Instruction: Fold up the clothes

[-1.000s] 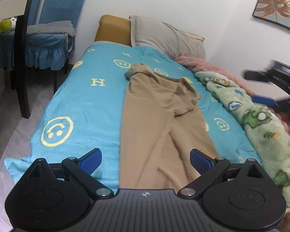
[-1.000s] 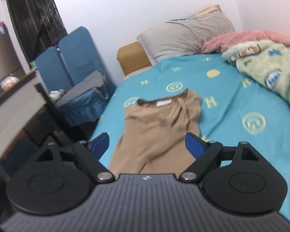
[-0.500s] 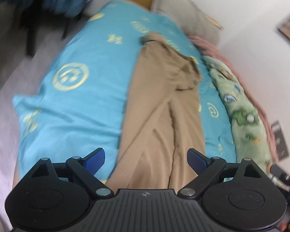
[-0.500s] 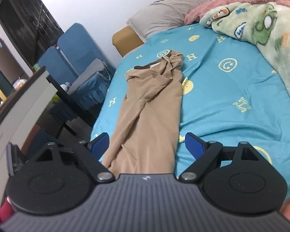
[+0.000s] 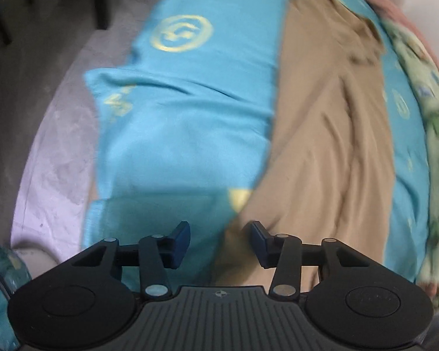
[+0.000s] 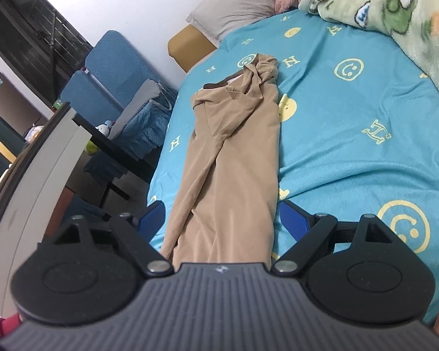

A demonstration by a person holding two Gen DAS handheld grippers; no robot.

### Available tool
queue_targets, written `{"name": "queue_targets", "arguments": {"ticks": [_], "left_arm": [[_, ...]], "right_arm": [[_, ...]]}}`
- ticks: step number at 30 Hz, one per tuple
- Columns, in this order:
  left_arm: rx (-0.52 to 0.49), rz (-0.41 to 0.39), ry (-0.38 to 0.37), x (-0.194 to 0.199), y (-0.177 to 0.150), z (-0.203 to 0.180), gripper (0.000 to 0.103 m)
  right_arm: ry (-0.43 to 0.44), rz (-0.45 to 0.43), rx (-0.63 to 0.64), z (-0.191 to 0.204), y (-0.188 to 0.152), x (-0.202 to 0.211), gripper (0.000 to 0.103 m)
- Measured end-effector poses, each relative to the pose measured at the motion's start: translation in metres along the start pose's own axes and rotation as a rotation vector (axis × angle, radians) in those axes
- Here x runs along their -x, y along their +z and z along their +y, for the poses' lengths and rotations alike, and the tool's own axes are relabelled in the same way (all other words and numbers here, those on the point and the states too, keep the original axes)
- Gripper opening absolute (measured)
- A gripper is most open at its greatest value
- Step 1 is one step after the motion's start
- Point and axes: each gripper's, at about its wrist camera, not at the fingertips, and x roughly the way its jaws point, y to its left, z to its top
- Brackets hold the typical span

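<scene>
Tan shirt (image 6: 234, 152) lies stretched lengthwise on the turquoise bedsheet (image 6: 351, 146), collar toward the grey pillow (image 6: 237, 0), hem toward the viewer. Left claw (image 5: 219, 241) points steeply down at the shirt's near left edge; its jaws have just been closing and stand half-narrowed, with the edge of the cloth and a strip of sheet showing between the blue fingers (image 5: 181, 238), though blur hides whether they touch fabric. Right claw (image 6: 219, 219) is spread wide, its pads either side of the shirt's lower part, not pressing it. Green cartoon blanket (image 6: 401, 8) sits bunched at the far right, well apart from the shirt.
</scene>
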Motion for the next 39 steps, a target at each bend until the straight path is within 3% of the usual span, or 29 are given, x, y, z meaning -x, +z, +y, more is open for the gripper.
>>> {"name": "queue_targets", "arguments": {"ticks": [3, 5, 7, 9, 14, 18, 21, 26, 29, 34, 39], "left_arm": [[-0.188, -0.018, 0.047, 0.004, -0.017, -0.033, 0.042], [-0.397, -0.043, 0.057, 0.011, -0.032, -0.061, 0.042], [-0.545, -0.077, 0.025, 0.023, -0.045, -0.079, 0.043], [-0.578, -0.097, -0.025, 0.035, -0.047, -0.081, 0.046], [-0.266, -0.121, -0.134, 0.045, -0.018, -0.033, 0.052], [-0.040, -0.077, -0.143, 0.036, -0.004, 0.007, 0.053], [-0.031, -0.038, -0.144, 0.030, -0.002, 0.008, 0.057], [-0.137, 0.064, 0.035, 0.008, -0.016, -0.020, 0.063], [-0.186, 0.066, 0.075, 0.003, -0.022, -0.028, 0.055], [-0.288, 0.000, 0.102, 0.022, -0.036, -0.045, 0.005], [-0.569, -0.120, 0.197, 0.043, -0.062, -0.087, 0.002]], "right_arm": [[0.008, 0.009, -0.030, -0.004, 0.000, 0.000, 0.087], [0.015, 0.015, -0.048, -0.007, 0.000, -0.001, 0.087], [0.021, 0.020, -0.065, -0.009, 0.001, -0.001, 0.087], [0.021, 0.021, -0.072, -0.010, 0.000, -0.001, 0.087], [0.018, 0.026, -0.092, -0.013, 0.000, -0.001, 0.087], [0.016, 0.032, -0.102, -0.015, 0.000, -0.002, 0.087], [0.016, 0.038, -0.111, -0.016, 0.000, -0.003, 0.087], [0.015, 0.060, -0.107, -0.016, -0.002, -0.008, 0.087], [0.013, 0.072, -0.102, -0.017, -0.004, -0.010, 0.087], [0.012, 0.088, -0.099, -0.017, -0.006, -0.013, 0.087], [0.025, 0.109, -0.106, -0.016, -0.009, -0.017, 0.087]]}}
